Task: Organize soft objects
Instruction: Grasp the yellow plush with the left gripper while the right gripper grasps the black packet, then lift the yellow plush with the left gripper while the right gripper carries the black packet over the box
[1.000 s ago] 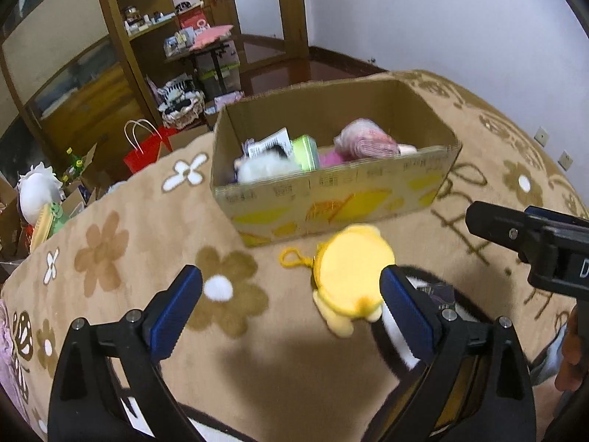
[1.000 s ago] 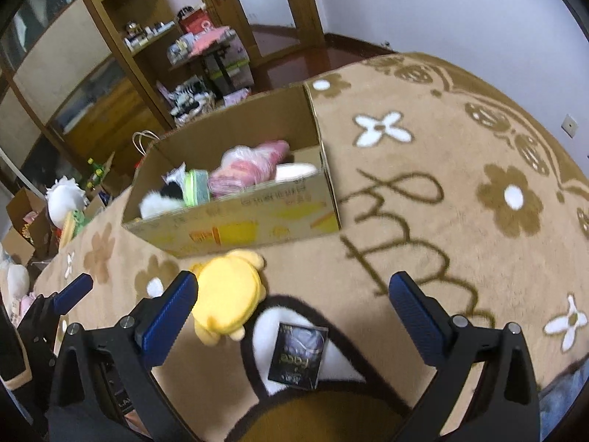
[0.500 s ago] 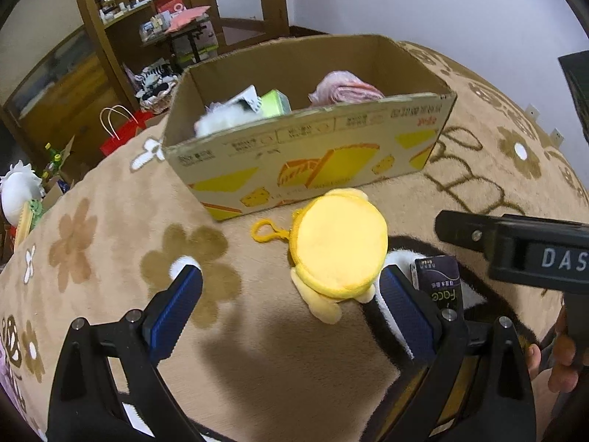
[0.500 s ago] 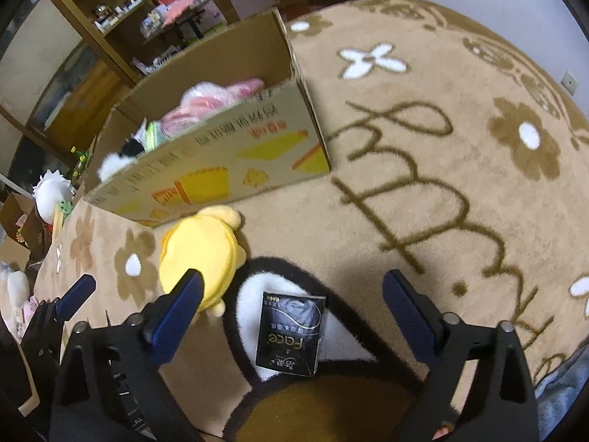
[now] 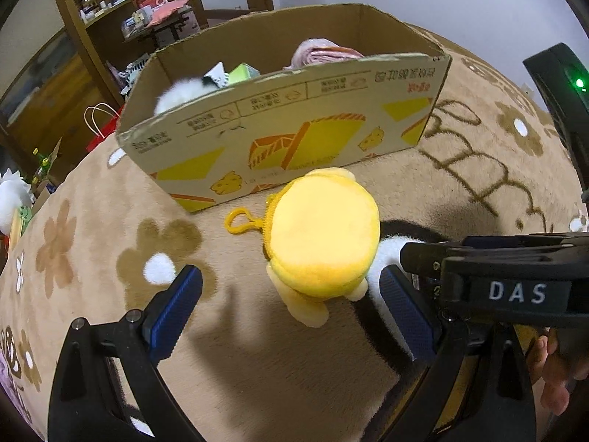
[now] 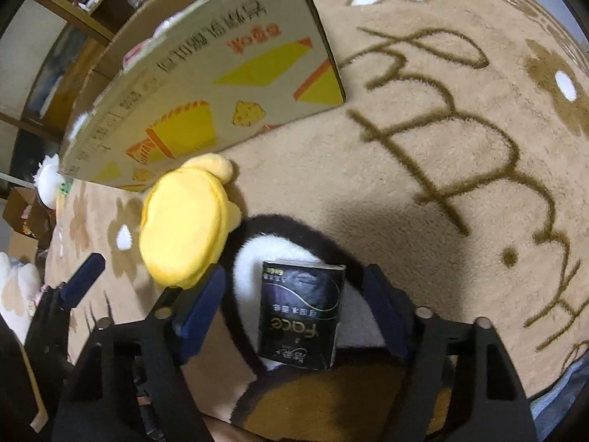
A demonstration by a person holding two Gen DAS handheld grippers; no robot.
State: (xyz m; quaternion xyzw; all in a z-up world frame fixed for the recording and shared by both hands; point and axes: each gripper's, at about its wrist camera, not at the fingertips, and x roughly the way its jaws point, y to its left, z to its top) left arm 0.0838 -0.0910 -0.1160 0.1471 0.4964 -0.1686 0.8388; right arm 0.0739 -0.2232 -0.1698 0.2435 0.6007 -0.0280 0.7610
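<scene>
A yellow plush pouch (image 5: 322, 237) with a yellow clip ring lies on the carpet in front of a cardboard box (image 5: 294, 140). My left gripper (image 5: 291, 309) is open, low over the carpet, with the pouch just ahead between its blue fingers. My right gripper (image 6: 294, 302) is open and straddles a black "Face" tissue pack (image 6: 300, 316) lying on the carpet. The pouch (image 6: 184, 221) sits to its left, in front of the box (image 6: 206, 84). The box holds a pink soft item (image 5: 324, 51), a white fluffy toy (image 5: 184, 92) and a green pack.
The floor is a tan carpet (image 6: 460, 147) with brown flowers and lettering. Wooden shelves (image 5: 92, 18), a red bag (image 5: 103, 132) and clutter stand beyond the box. My right gripper's body (image 5: 515, 287) crosses the left wrist view at right.
Both grippers have dropped lower and moved forward. The left one has closed in on the yellow pouch, the right one has come down around the black tissue pack. Both stay open.
</scene>
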